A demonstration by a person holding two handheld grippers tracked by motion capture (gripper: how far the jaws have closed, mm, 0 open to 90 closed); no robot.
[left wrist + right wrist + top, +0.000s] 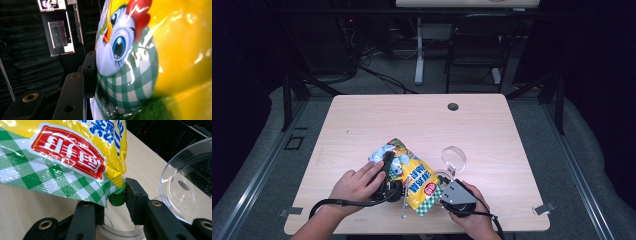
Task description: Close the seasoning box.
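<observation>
A yellow snack pouch with a cartoon rooster and green check print lies tilted on the table. My left gripper holds its upper end. In the left gripper view one pad presses on the rooster print of the pouch, and the other jaw is hidden behind it. The pouch's green screw cap sits between the jaws of my right gripper. One pad touches the cap, and a thin gap shows on the other side. From above, my right gripper sits at the pouch's lower right corner.
A clear plastic bowl stands just beyond the right gripper, close beside its jaw. A clear curved rim lies under the jaws. A thin clear stick lies near the front edge. A chair stands behind the table.
</observation>
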